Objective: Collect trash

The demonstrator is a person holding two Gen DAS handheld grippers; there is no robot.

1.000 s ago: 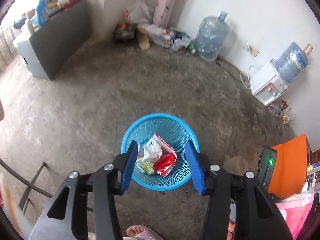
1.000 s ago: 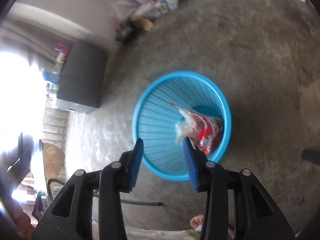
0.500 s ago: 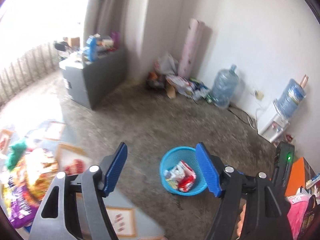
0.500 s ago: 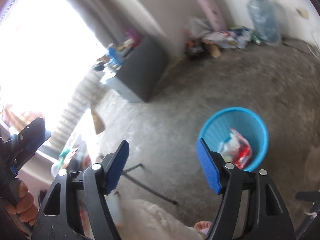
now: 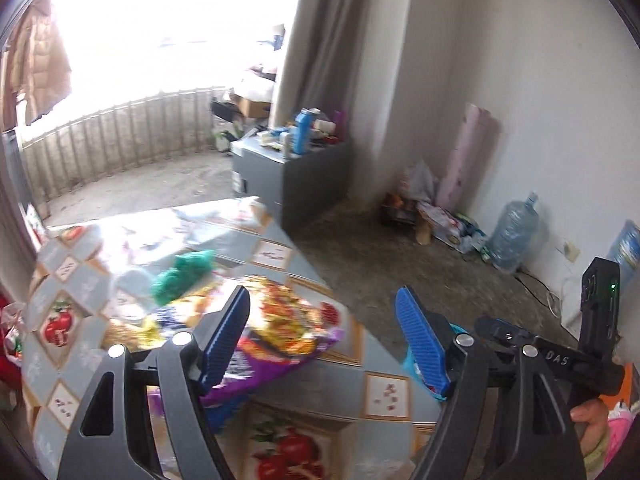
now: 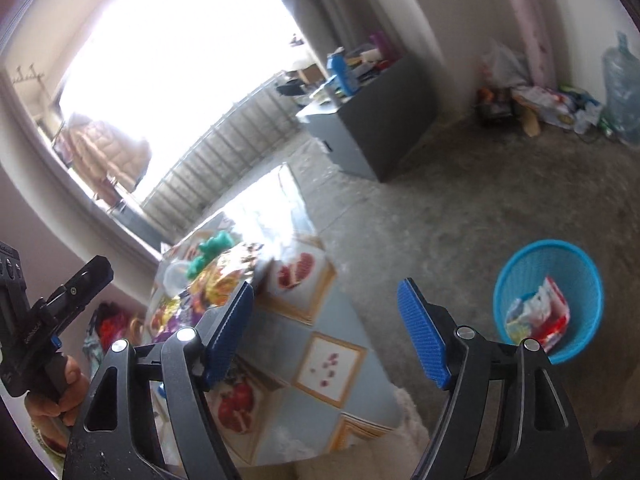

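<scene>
Both claws stand released, their jaws having just been opening, with nothing between the ribbed blue pads. The left gripper (image 5: 322, 340) hovers over the near part of a table (image 5: 384, 364); a pile of snack bags (image 5: 280, 320), the trash at hand, lies just beyond and between its pads, blurred, with purple, yellow and orange print. A green crumpled wrapper (image 5: 184, 274) sits at the far left of the pile, beside a pale round item too blurred to identify. The right gripper (image 6: 324, 334) hangs above the table's near right corner; the pile lies to the far left of its left pad. The bin (image 6: 548, 300), a round blue plastic mesh basket, stands on the floor to the right of the right pad, well apart from the table, and holds a red-and-white wrapper (image 6: 538, 316). The table wears a glossy cloth in grey squares framed in tan, printed with red fruit. The floor (image 6: 460, 220) is bare, rough concrete. A grey cabinet (image 5: 304, 176) with bottles on top stands at the far wall beside a curtain; water jugs and loose litter line the right wall. A bright railed balcony lies far left.
</scene>
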